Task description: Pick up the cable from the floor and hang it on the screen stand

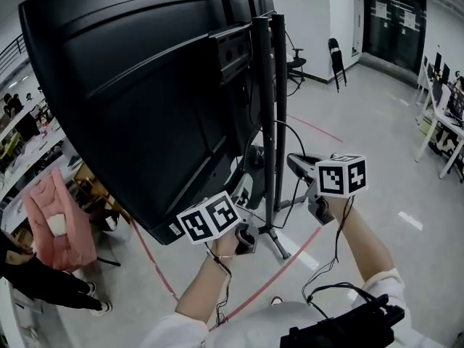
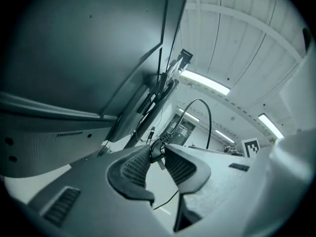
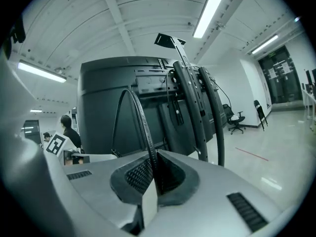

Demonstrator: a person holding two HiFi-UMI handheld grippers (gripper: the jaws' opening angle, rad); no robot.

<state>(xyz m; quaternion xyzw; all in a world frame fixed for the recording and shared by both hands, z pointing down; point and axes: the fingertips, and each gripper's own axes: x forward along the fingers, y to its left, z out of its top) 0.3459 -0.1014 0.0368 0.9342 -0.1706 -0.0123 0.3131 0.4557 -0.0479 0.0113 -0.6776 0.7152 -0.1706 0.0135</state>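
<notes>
Glossy pale floor (image 1: 362, 122), matte black screen (image 1: 130, 85), thin looped cable (image 3: 140, 117)

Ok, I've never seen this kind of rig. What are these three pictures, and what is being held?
There is no robot arm here: a person holds a two-finger gripper in each hand. The head view looks down from the person's head at the back of a big screen on its stand, above a pale floor. The two gripper views come from cameras riding on the grippers, looking along their fingers. The left gripper pinches a black cable at its fingertips. The right gripper is closed on what looks like the same cable, which arcs between them.
</notes>
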